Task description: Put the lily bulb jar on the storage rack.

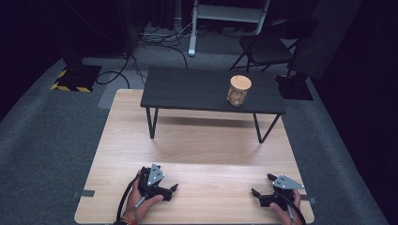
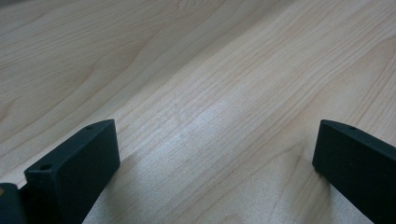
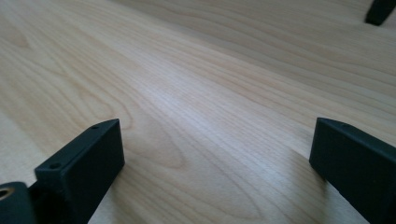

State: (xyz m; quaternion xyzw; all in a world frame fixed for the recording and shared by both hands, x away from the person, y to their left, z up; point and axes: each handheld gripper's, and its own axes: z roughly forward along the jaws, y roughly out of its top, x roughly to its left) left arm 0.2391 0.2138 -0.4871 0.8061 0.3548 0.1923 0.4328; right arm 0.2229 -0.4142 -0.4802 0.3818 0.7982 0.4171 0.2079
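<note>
The pale wooden worktop [image 1: 197, 154] fills the middle of the high view, lying on grey carpet. At its twelve o'clock edge stands one small dark side table [image 1: 187, 89] on thin legs. Beyond it, at one o'clock, is one dark folding chair [image 1: 265, 47].

On the side table, toward its two o'clock end, stands one glass jar [image 1: 238, 90] with a light wooden lid, upright. It is the only loose thing here, so it is likely what the work concerns.

Two grippers rest low at the six o'clock edge of the worktop. The left gripper [image 1: 165, 185] sits at seven o'clock, the right gripper [image 1: 263, 184] at five o'clock, well apart from each other. Each gripper's own view shows its two black jaws standing wide with bare wood grain between them; neither holds anything.

From the right gripper the jar lies at about eleven o'clock, far off; from the left gripper, at about one o'clock and farther. The right hand is therefore the nearer one, and the jar's long axis is vertical, so a level approach from the side with wide jaws would probably suit it.
</note>
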